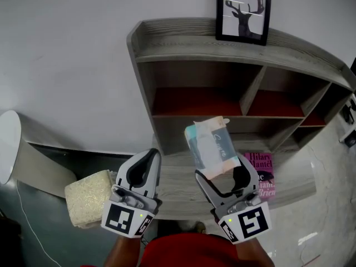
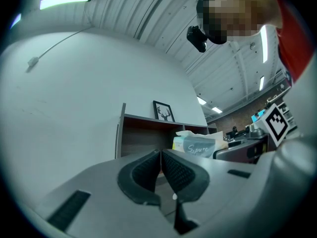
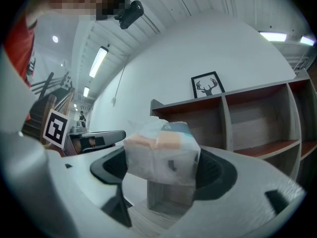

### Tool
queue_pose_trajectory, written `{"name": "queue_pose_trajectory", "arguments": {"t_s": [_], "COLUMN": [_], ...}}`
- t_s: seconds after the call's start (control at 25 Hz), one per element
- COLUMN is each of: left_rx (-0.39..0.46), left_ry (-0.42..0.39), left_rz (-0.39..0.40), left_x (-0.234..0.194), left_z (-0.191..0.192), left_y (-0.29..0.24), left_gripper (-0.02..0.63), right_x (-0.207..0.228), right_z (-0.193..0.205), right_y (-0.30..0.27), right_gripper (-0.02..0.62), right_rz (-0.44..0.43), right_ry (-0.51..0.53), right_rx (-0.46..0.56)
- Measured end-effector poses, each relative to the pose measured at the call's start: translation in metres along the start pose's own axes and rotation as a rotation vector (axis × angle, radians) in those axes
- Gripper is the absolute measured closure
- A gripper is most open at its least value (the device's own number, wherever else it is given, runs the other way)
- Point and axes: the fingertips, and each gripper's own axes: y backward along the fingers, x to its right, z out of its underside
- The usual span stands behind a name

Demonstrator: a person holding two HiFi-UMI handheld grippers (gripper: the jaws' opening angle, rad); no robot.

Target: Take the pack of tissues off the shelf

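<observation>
The pack of tissues [image 1: 210,146] is a pale blue and white soft pack. My right gripper [image 1: 223,174] is shut on its lower end and holds it up in front of the grey wooden shelf [image 1: 183,39]. In the right gripper view the pack [image 3: 161,155] fills the gap between the two dark pads, which press on both of its sides. My left gripper [image 1: 144,161] hovers to the left of the pack, shut, with nothing between its pads. The left gripper view shows its own closed tips [image 2: 161,156] and the pack [image 2: 194,144] to the right.
A framed deer picture [image 1: 243,11] stands on top of the shelf. A pink book [image 1: 262,174] lies on the lower board at the right. A beige spongy block [image 1: 89,198] sits low at the left, beside a white round object [image 1: 8,143].
</observation>
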Motion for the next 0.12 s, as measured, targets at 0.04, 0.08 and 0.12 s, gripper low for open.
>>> {"name": "queue_pose_trajectory", "arguments": {"t_s": [0.04,0.08,0.12], "left_rx": [0.0,0.0,0.001], "left_ry": [0.001,0.002,0.003], "left_rz": [0.0,0.001,0.001], "left_x": [-0.0001,-0.0002,-0.0003], "left_z": [0.0006,0.001,0.0013], "left_y": [-0.0003,-0.0006,-0.0009], "left_gripper": [0.594,0.594,0.594], "right_x": [0.0002,0.0004,0.0007], "right_z": [0.0005,0.0011,0.0016], "right_y": [-0.0003,-0.0005,-0.0007], "right_gripper": [0.207,0.207,0.207], "right_rz": [0.001,0.001,0.002], "right_ry": [0.0,0.001,0.001], "right_rx": [-0.002,-0.003,-0.005]}}
